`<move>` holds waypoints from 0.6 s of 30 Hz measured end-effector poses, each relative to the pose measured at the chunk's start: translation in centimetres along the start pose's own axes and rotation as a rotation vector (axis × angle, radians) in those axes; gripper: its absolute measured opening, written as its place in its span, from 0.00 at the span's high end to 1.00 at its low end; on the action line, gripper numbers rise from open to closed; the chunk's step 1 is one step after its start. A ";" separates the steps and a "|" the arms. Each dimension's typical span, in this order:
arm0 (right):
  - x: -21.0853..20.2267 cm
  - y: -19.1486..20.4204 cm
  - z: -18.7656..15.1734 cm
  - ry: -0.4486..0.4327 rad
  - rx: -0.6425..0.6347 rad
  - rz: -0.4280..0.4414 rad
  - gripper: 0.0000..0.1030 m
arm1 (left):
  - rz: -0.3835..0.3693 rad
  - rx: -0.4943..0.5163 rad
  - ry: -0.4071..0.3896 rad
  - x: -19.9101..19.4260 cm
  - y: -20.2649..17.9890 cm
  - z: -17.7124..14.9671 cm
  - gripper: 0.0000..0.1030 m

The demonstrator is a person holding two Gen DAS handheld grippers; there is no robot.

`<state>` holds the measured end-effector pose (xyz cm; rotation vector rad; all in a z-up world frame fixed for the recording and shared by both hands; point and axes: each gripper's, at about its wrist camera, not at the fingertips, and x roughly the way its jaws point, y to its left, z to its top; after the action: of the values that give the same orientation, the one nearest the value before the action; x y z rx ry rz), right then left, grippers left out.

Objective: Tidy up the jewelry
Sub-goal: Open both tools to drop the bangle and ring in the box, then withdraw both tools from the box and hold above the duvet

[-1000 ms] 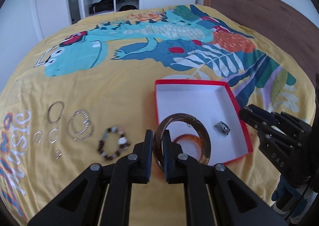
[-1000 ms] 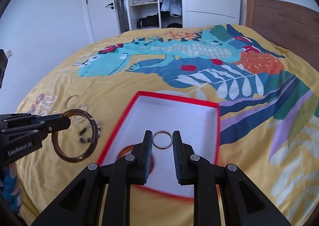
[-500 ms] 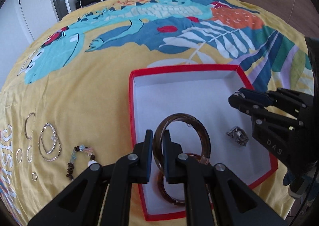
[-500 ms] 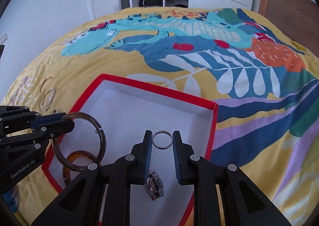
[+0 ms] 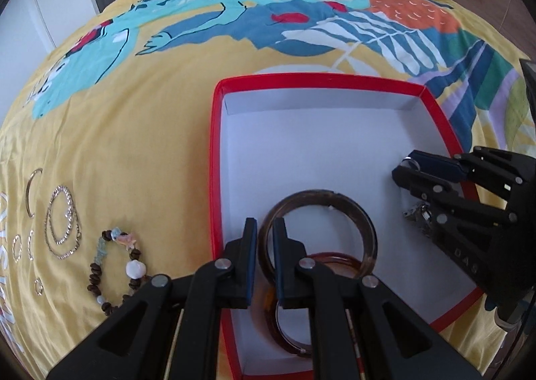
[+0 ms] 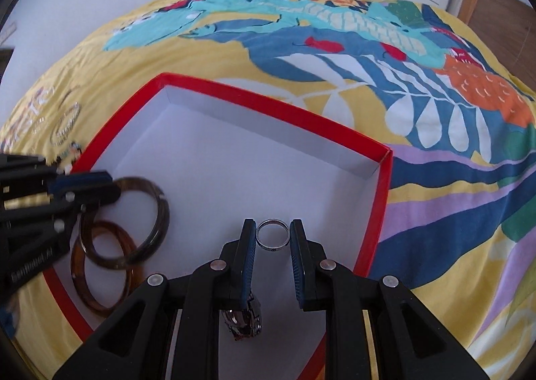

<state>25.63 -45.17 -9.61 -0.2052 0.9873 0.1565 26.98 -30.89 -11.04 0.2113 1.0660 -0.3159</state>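
The left gripper (image 5: 264,239) pinched the near-left rim of a dark brown bangle (image 5: 318,232) over the red box (image 5: 216,159), above an amber bangle (image 6: 100,266) lying inside. The right gripper (image 6: 273,236) clamped a small silver ring (image 6: 273,235) across its width. Both looked light, rigid and slippery, best gripped edge-on.

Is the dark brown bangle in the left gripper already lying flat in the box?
No. The dark brown bangle stands tilted over the red box, pinched in the left gripper, overlapping the amber bangle.
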 end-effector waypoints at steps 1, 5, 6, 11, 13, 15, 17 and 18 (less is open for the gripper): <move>0.0 0.0 0.0 -0.002 0.004 0.006 0.80 | 0.003 0.005 0.000 0.1 -0.1 0.0 0.92; 0.1 0.1 -0.1 -0.005 -0.003 0.004 0.80 | -0.003 -0.010 0.001 0.3 0.0 0.1 0.91; 0.1 0.2 -0.1 -0.005 -0.006 0.004 0.80 | -0.004 -0.010 0.004 0.3 0.0 0.0 0.90; 0.0 0.2 -0.1 0.001 -0.005 0.005 0.80 | 0.005 0.017 -0.001 0.2 -0.3 -0.1 0.90; -0.2 0.2 -0.1 0.009 -0.007 -0.002 0.76 | 0.003 0.024 0.001 0.0 -0.4 -0.1 0.87; -0.3 0.3 -0.2 0.016 -0.014 -0.009 0.71 | -0.002 0.033 -0.002 -0.3 -0.5 -0.1 0.80; -0.7 0.5 -0.3 0.021 -0.020 -0.013 0.69 | -0.013 0.039 -0.011 -1.1 -0.5 -0.1 0.78; -0.9 0.5 -0.4 0.019 -0.019 -0.016 0.69 | -0.013 0.043 -0.016 -1.5 -0.6 -0.2 0.77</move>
<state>24.69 -44.78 -9.07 -0.2323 1.0030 0.1494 25.96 -31.13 -9.82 0.2398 1.0458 -0.3513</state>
